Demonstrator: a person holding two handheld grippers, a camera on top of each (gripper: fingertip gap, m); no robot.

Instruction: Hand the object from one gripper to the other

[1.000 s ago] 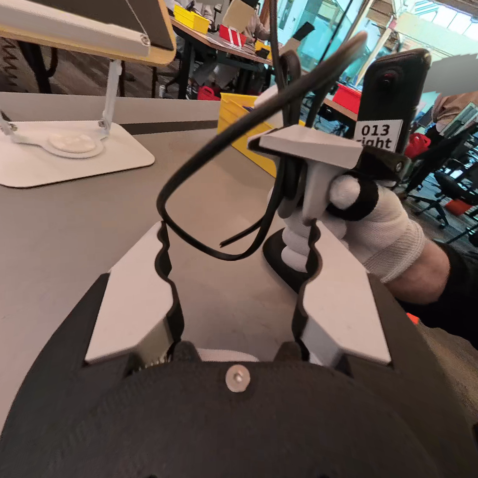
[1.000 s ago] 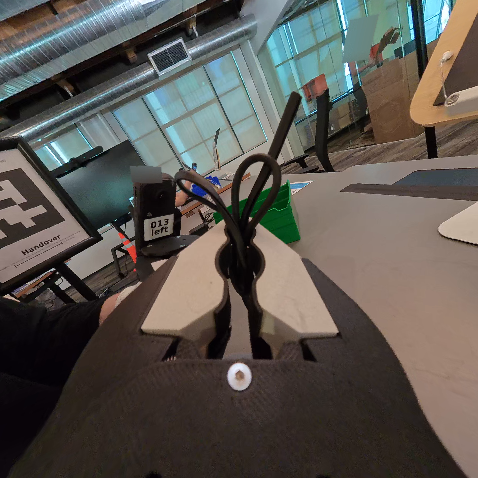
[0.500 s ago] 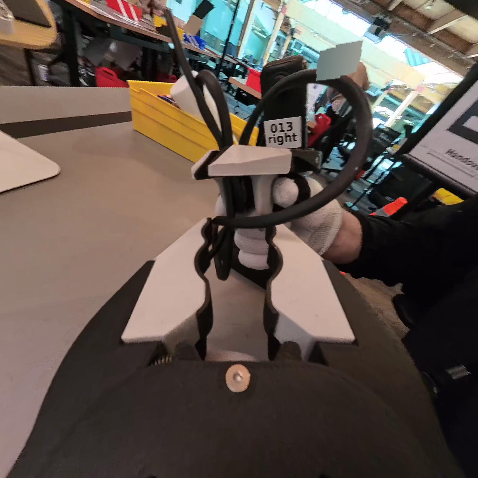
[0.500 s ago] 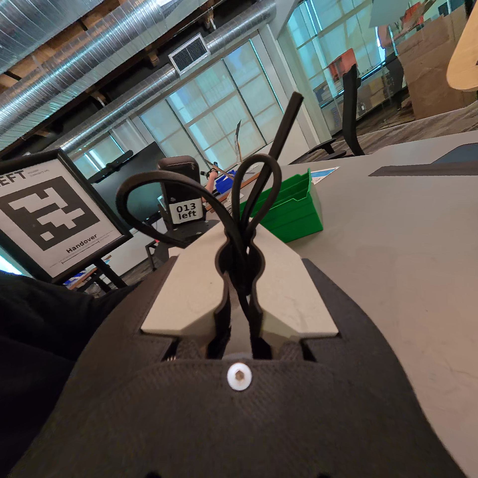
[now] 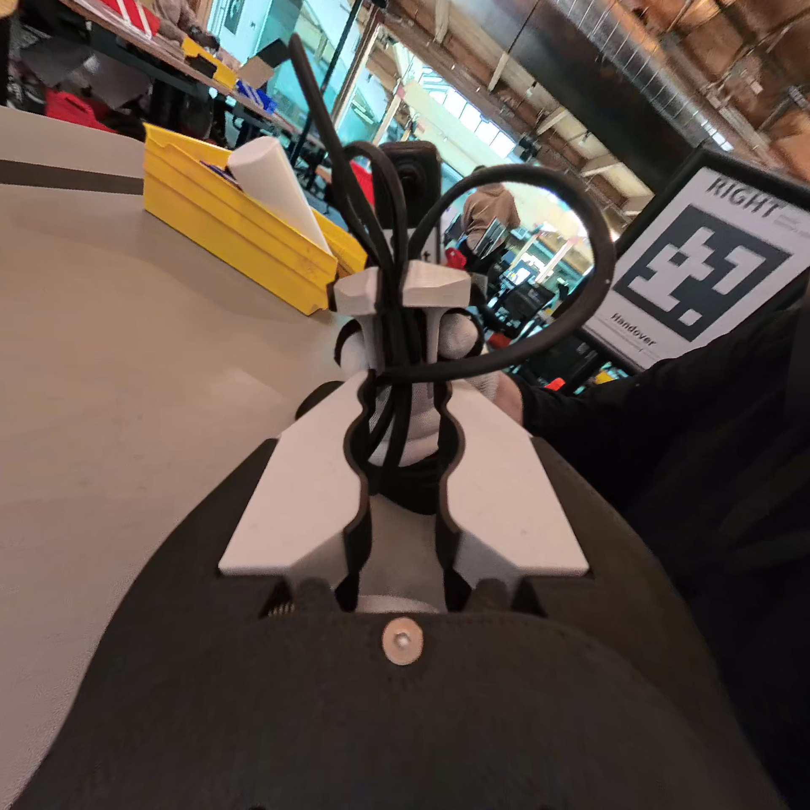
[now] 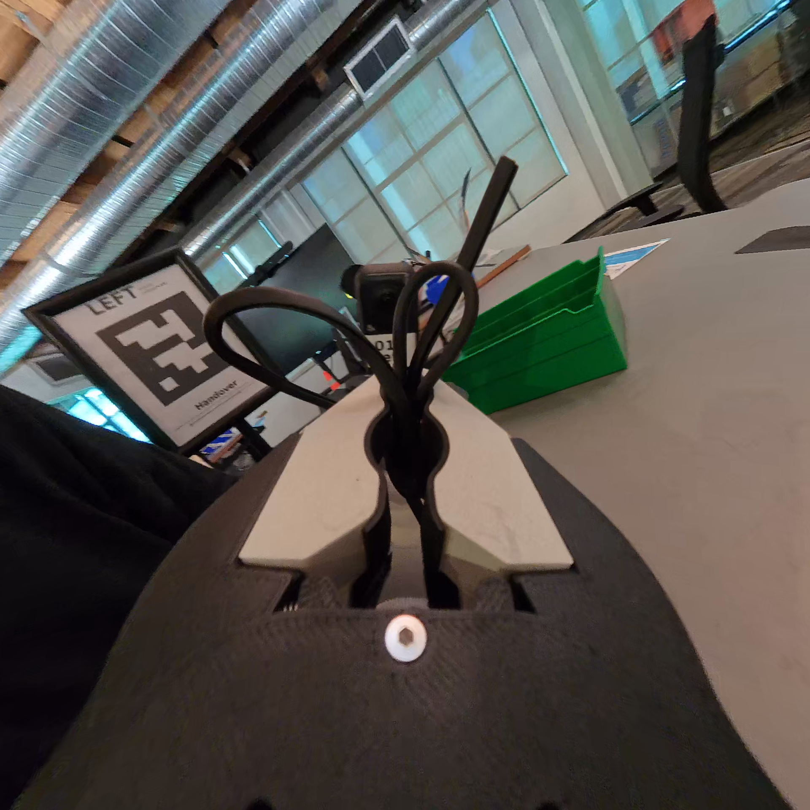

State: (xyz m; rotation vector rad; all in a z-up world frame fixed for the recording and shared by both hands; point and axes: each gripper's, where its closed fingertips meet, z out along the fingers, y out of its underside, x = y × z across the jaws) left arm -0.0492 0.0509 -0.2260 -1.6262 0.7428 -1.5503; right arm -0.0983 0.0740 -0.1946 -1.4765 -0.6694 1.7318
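A black cable (image 5: 596, 263), bundled into loops, is held upright by my right gripper (image 5: 396, 289), whose jaws are shut on the strands. In the right wrist view the cable (image 6: 245, 307) rises from the shut right gripper (image 6: 405, 394), with one stiff end pointing up. My left gripper (image 5: 401, 385) sits just below the right one. Its jaws are partly closed with the hanging strands between them, and a gap still shows on both sides of the strands. A white-gloved hand (image 5: 456, 337) holds the right gripper. The left gripper's camera body (image 6: 379, 298) shows behind the loops.
A grey table (image 5: 109, 350) lies below. On it are a yellow bin (image 5: 236, 236) holding a white wedge (image 5: 280, 193), and a green bin (image 6: 539, 350). Framed marker boards stand at the edges (image 5: 701, 271) (image 6: 162, 346). A dark sleeve (image 5: 657, 438) is close on the right. My right fingertips sit around 5 centimetres from my left ones.
My left gripper moved in under the right gripper and its jaws narrowed from wide open to close around the hanging strands. The right gripper stayed shut on the cable.
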